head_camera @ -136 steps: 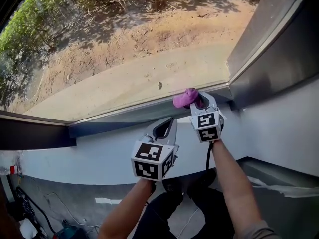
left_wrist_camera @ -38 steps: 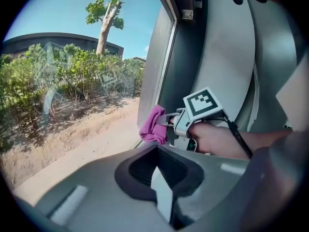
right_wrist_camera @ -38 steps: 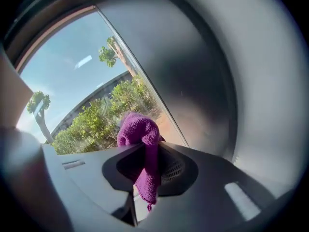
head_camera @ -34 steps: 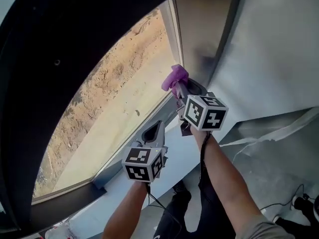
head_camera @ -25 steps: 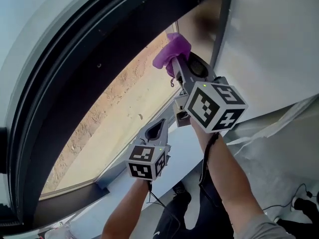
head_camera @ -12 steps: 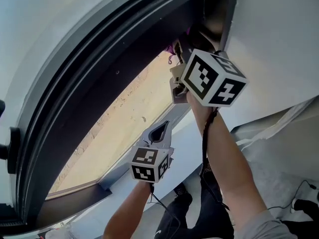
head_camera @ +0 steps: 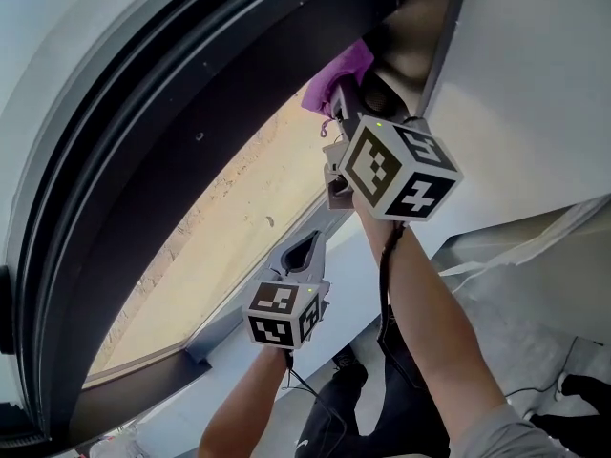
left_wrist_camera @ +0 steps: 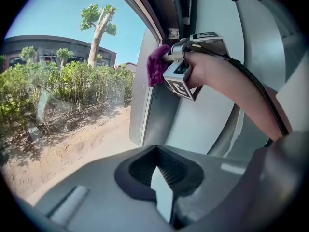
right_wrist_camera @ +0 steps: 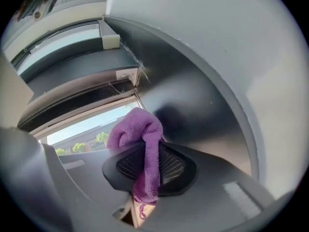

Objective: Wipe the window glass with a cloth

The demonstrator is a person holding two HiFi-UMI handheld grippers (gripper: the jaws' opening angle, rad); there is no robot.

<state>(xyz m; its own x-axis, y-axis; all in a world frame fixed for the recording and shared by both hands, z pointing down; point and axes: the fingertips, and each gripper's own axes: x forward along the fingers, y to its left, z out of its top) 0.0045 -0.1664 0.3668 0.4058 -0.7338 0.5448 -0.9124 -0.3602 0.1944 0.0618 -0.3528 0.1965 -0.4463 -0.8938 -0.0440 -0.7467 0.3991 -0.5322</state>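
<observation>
The cloth (right_wrist_camera: pixel 140 149) is purple, with a soft, nubbly pile. It is bunched into a rounded wad above the jaws, and one strip hangs down across the ribbed pads to a frayed end with a loose thread.

The right gripper (head_camera: pixel 346 98) is clamped on the cloth. Its jaws are closed on the hanging strip, and the wad projects beyond the tips. The gripper is raised with its marker cube toward the camera. It holds the cloth at the upper right corner of the window glass (head_camera: pixel 239 208), where the dark top frame (head_camera: pixel 172 132) meets the grey side jamb (left_wrist_camera: pixel 140 105). In the left gripper view, the wad lies against the edge where the glass ends and the jamb begins. No view shows whether the wad presses on the glass itself.

The left gripper (head_camera: pixel 304 251) has its jaws together, with nothing between them. It is held lower, in front of the bottom right part of the window near the lower frame, and well apart from the cloth. Its tips point up toward the right gripper.

Sandy ground, green shrubs, a tree and a low building are visible through the glass. A pale wall (head_camera: pixel 535 93) adjoins the jamb on the right.
</observation>
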